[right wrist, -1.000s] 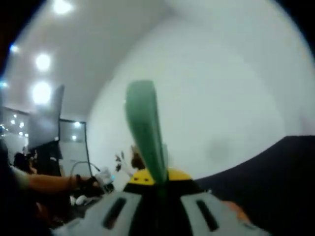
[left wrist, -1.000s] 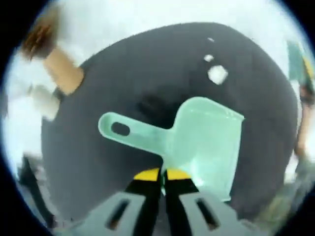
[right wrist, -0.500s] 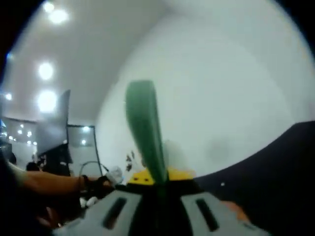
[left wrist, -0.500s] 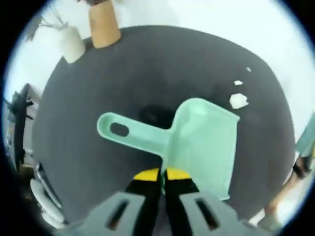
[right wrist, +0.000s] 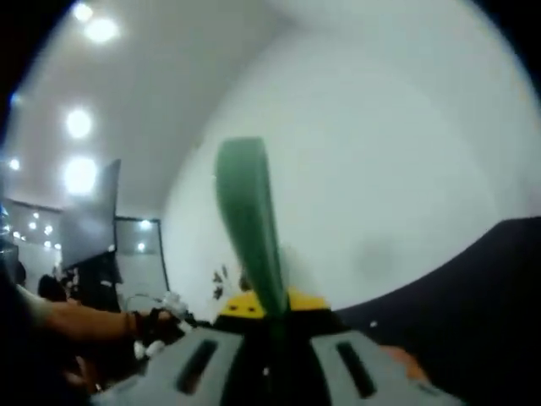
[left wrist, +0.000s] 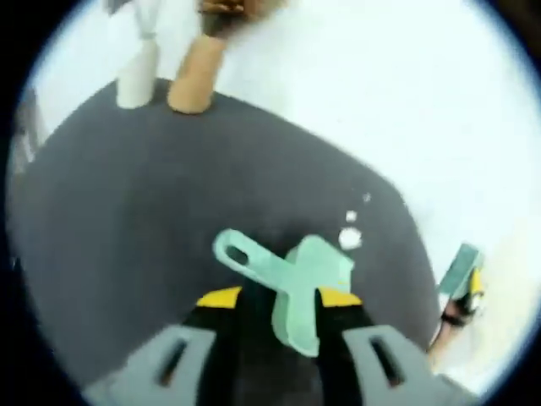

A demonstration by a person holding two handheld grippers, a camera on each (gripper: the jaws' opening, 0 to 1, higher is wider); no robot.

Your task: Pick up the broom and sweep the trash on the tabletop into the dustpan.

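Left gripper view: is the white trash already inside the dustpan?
No, the white trash lies on the dark tabletop just beyond the mint-green dustpan, whose pan looks bare.

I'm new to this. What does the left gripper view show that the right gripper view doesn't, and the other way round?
Left gripper view: the left gripper with its jaws apart, the mint dustpan lying on the table just ahead of them, white bits of trash beyond the pan, and a white bottle beside a tan one at the far edge.

Right gripper view: the right gripper shut on the green broom handle, ceiling lights, and a person's arm.

Both: the dark tabletop.
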